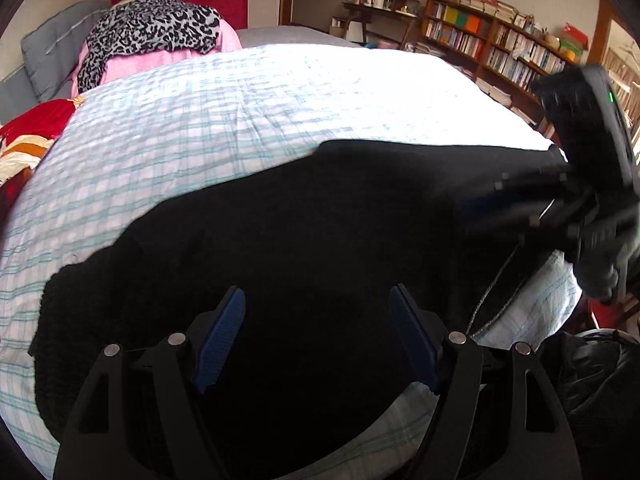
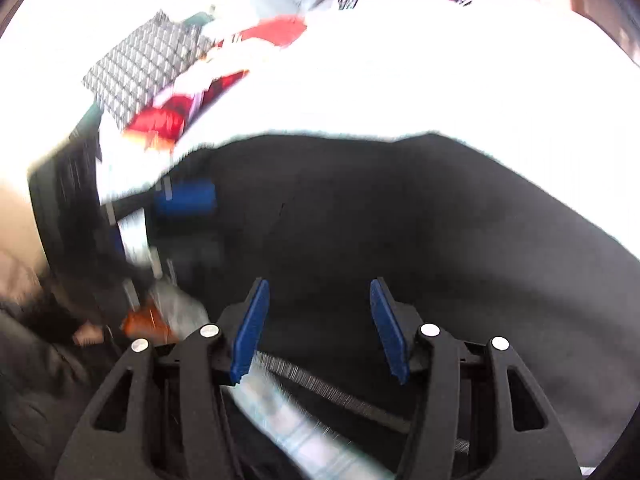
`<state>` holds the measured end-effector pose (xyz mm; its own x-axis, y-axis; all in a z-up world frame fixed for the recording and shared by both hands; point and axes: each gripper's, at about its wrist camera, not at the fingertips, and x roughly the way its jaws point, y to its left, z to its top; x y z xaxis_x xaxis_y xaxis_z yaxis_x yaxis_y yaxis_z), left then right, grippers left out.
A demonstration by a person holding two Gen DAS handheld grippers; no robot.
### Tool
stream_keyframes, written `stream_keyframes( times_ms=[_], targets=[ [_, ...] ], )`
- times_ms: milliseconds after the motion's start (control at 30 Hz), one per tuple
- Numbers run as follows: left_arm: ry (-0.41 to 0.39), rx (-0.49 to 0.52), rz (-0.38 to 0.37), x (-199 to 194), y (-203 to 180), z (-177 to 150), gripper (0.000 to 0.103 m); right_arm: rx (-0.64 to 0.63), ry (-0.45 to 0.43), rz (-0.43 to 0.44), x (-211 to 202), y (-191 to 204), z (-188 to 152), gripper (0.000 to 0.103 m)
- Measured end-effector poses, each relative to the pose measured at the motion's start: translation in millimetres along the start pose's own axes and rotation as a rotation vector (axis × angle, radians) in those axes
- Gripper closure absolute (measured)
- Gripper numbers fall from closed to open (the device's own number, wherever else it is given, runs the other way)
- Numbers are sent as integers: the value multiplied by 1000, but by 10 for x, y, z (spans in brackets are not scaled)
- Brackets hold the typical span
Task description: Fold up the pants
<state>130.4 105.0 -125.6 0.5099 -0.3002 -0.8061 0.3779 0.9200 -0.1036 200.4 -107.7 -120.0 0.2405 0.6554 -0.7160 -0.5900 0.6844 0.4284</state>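
Black pants (image 1: 304, 224) lay spread across a bed's checked cover (image 1: 224, 104), no finished fold visible; most folding seemed left. The left hand-held gripper (image 1: 316, 320) tilted down over the near edge, jaws apart, gripping nothing. The right hand-held gripper (image 2: 316, 320) angled down likewise, jaws apart and empty.

Beyond the black knit pants (image 1: 304, 240), the pale checked bed cover (image 1: 240, 120) lies bare; a pile of leopard-print and pink clothes (image 1: 152, 36) crowds its far left corner.
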Motion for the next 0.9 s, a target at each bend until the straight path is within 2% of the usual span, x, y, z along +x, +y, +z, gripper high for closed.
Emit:
stream_keyframes(
  times_ms=[133, 267, 367, 500, 567, 633, 667, 700, 767, 900],
  targets=[
    [57, -20, -16, 159, 23, -112, 29, 30, -64, -39, -46, -255, 404, 49],
    [72, -13, -27, 199, 46, -169, 29, 60, -77, -82, 136, -526, 784, 49],
    [82, -11, -34, 234, 47, -197, 28, 81, -58, -97, 375, -712, 1034, 49],
    [86, -6, -42, 229, 23, -254, 28, 131, 9, -102, 783, -972, 1245, 49],
    [86, -4, -46, 229, 19, -270, 28, 163, 61, -62, 924, -1084, 1256, 49],
    [88, -3, -51, 241, 24, -279, 28, 173, 111, -9, 1011, -1110, 1222, 59],
    [88, -3, -52, 247, 26, -286, 28, 166, 131, 21, 1034, -1092, 1204, 68],
    [89, -2, -54, 249, 25, -286, 28, 148, 140, 24, 1013, -1070, 1156, 82],
    [91, 0, -58, 268, 40, -274, 28, 101, 143, 16, 954, -964, 1088, 92],
    [95, 1, -65, 242, 103, -277, 28, 45, 101, 25, 695, -772, 963, 97]
  ],
)
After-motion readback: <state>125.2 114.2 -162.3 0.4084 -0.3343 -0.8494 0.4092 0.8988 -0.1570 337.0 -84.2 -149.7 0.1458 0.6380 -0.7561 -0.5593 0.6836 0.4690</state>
